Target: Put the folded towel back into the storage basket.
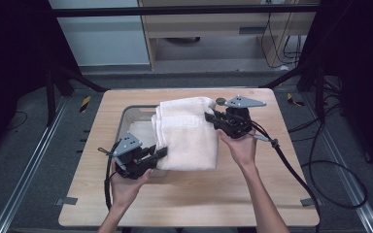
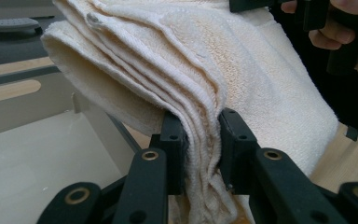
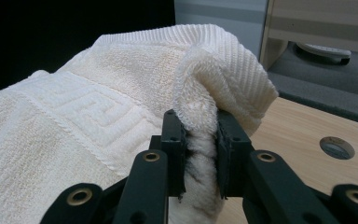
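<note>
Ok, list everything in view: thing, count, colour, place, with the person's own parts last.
towel: one, cream white, folded, held up over the bin's right side, gripped at its near-left and far-right edges.
bin: one, pale grey and translucent, left-centre of the table, partly under the towel.
table: one, light wood, centre of the high view.
cabinet: one, light wood, on the floor beyond the table.
cables: several, black, on the floor to the right.
left gripper: one, black, shut on the towel's layered edge.
right gripper: one, black, shut on a bunched towel corner.
hands: two, one holding each gripper.
</note>
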Demonstrator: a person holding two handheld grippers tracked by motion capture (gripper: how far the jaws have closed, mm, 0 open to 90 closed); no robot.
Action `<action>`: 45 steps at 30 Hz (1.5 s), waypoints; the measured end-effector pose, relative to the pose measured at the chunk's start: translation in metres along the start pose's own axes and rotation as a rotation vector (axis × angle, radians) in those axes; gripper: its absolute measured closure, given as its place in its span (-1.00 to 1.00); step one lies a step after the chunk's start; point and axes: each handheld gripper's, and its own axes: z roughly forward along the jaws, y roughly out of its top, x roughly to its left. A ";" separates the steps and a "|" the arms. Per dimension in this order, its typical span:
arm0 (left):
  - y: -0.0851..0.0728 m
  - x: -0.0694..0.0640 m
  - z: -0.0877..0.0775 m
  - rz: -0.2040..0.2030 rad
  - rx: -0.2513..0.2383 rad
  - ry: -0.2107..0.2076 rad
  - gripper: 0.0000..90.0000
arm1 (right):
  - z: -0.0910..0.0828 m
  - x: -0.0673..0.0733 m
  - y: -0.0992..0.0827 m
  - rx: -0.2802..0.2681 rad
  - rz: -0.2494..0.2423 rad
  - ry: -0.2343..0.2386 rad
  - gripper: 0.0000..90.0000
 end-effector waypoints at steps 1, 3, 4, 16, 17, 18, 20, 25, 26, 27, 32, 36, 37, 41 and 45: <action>0.001 0.001 -0.001 0.001 -0.003 0.004 0.62 | 0.001 0.001 0.001 -0.001 0.000 0.001 0.69; 0.002 0.004 -0.004 -0.003 -0.009 0.007 0.62 | 0.004 0.002 0.003 -0.002 0.000 0.004 0.69; 0.002 0.005 -0.006 -0.004 -0.008 0.009 0.62 | 0.006 0.004 0.004 -0.003 -0.004 0.006 0.69; 0.002 0.024 -0.022 -0.025 -0.025 0.044 0.63 | 0.027 0.019 0.019 -0.004 -0.018 0.026 0.69; 0.002 0.026 -0.023 -0.027 -0.028 0.046 0.63 | 0.028 0.020 0.020 -0.004 -0.021 0.029 0.69; 0.002 0.027 -0.024 -0.030 -0.031 0.050 0.63 | 0.030 0.022 0.021 -0.004 -0.022 0.030 0.69; 0.002 0.030 -0.027 -0.032 -0.034 0.058 0.63 | 0.034 0.024 0.024 -0.005 -0.027 0.034 0.69; 0.002 0.037 -0.032 -0.042 -0.039 0.076 0.63 | 0.045 0.030 0.029 -0.003 -0.031 0.043 0.69; 0.002 0.039 -0.032 -0.043 -0.038 0.079 0.63 | 0.047 0.031 0.030 -0.002 -0.031 0.044 0.69; 0.002 0.041 -0.034 -0.044 -0.039 0.085 0.63 | 0.048 0.032 0.030 -0.004 -0.032 0.045 0.69; 0.001 0.050 -0.040 -0.054 -0.046 0.111 0.63 | 0.062 0.039 0.036 -0.002 -0.037 0.056 0.69; 0.001 0.055 -0.044 -0.062 -0.051 0.129 0.63 | 0.071 0.043 0.039 0.001 -0.041 0.062 0.69; 0.000 0.057 -0.045 -0.066 -0.053 0.132 0.63 | 0.073 0.044 0.040 0.000 -0.042 0.066 0.69; 0.000 0.064 -0.047 -0.076 -0.055 0.149 0.63 | 0.083 0.048 0.042 0.004 -0.043 0.070 0.69; -0.002 0.071 -0.049 -0.087 -0.052 0.161 0.63 | 0.093 0.051 0.043 0.003 -0.041 0.080 0.69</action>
